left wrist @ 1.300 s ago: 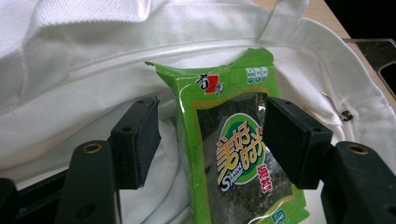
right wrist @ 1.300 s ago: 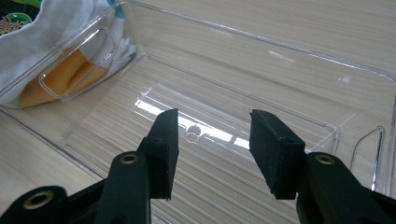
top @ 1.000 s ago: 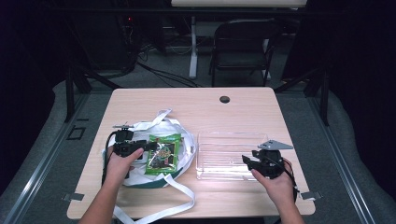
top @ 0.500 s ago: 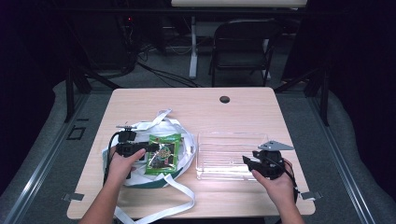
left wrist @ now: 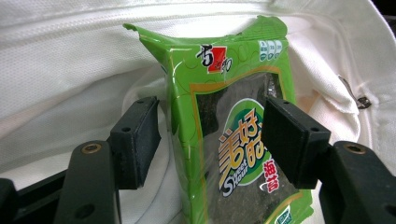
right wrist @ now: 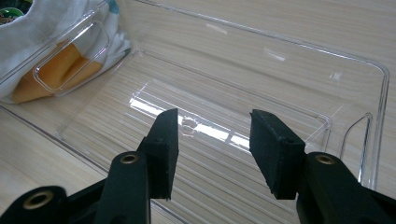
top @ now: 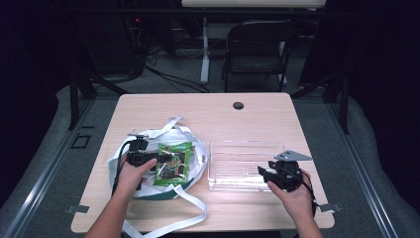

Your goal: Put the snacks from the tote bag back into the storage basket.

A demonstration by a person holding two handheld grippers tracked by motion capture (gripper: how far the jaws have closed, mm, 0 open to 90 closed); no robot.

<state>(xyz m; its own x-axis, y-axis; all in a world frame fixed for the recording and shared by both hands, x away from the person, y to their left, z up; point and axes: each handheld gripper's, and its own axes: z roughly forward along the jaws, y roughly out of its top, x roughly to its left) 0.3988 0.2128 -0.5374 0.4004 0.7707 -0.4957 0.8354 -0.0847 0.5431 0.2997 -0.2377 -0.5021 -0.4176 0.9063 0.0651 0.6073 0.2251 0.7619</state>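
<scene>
So the green snack packet is not yet out of the white tote bag; it sits between the left gripper's spread jaws, not clearly pinched (one pad looks near it). The clear tray is empty, the right gripper wide open over it. Compared with a second ago, basically nothing has shifted.

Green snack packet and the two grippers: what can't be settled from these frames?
- Green snack packet: its lower end is cut off by the bottom edge of the left gripper view, and too small to read in the high view.
- Left gripper: pads straddle the packet, but contact isn't clear.
- White bag: its inside is hidden by folds and the packet.
- Clear tray: far corner cut off in the right gripper view.
</scene>
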